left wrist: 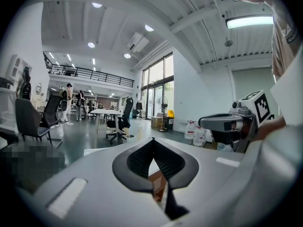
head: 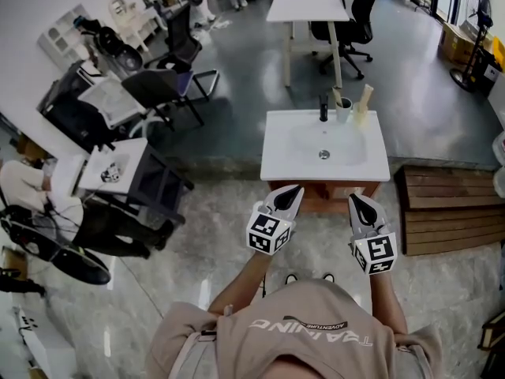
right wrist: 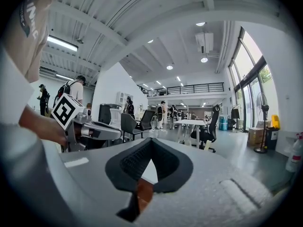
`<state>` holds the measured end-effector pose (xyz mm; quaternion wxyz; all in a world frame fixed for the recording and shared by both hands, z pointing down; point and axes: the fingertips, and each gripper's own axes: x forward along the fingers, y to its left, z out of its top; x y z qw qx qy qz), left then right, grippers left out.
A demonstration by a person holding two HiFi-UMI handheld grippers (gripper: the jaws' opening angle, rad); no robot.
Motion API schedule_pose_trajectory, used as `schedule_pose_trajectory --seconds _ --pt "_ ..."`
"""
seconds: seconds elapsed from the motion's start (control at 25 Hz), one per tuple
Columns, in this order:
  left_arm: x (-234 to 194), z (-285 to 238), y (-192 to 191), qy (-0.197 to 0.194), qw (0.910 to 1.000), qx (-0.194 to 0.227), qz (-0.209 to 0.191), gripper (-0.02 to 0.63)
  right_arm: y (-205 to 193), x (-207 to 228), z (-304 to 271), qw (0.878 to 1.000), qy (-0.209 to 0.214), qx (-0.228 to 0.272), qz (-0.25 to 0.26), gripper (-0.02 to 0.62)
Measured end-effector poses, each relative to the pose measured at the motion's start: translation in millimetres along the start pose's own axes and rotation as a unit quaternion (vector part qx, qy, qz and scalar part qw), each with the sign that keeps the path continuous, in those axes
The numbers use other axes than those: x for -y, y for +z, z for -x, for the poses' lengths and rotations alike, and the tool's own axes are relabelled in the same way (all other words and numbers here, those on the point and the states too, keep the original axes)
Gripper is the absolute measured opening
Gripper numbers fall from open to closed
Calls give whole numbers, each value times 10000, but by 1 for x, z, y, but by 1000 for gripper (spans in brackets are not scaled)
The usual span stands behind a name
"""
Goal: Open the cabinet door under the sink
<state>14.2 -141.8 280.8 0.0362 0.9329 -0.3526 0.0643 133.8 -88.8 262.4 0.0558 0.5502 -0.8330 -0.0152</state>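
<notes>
Cabinet door (head: 323, 199) showed only as a narrow strip of reddish wood below the front rim of the white sink (head: 278, 164), at the centre of the head view, seen so steeply from above that no handle or hinge side could be made out. The person stood just in front of it with both tools raised. The left gripper (head: 289, 194) was over the sink's lower left corner and the right gripper (head: 358, 204) over its lower right, neither touching the wood. In each gripper view the black pads met at their tips and held nothing, with a sliver of white basin and brown cabinet showing through the gap below them. The task therefore looked to be at the approach step, with the door not yet touched and, as far as the views showed, closed. The next move would probably call for lowering one tool to the door front, parting its jaws, finding the handle or free edge, closing on it and pulling outward, which likely meant crouching or stepping back to make room for the swing. A black faucet (head: 323, 107) stood at the back of the basin. Readable writing was scant: the person's beige shirt (head: 308, 346) bore "TRAINING" and a smaller "ADVENTURE", upside down at the bottom of the head view, and each cube carried black-and-white square markers.
</notes>
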Motion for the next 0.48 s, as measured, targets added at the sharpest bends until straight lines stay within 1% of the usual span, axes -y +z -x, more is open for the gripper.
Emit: schedule_pose_trajectory --seconds 0.24,0.48 --pt "3 4 -3 -37 10000 -40 64 15 0 -2 1 10000 -3 -66 -43 0" --pt "-1 11 -6 32 9999 -41 120 15 -4 -9 2 9999 73 -104 -42 0"
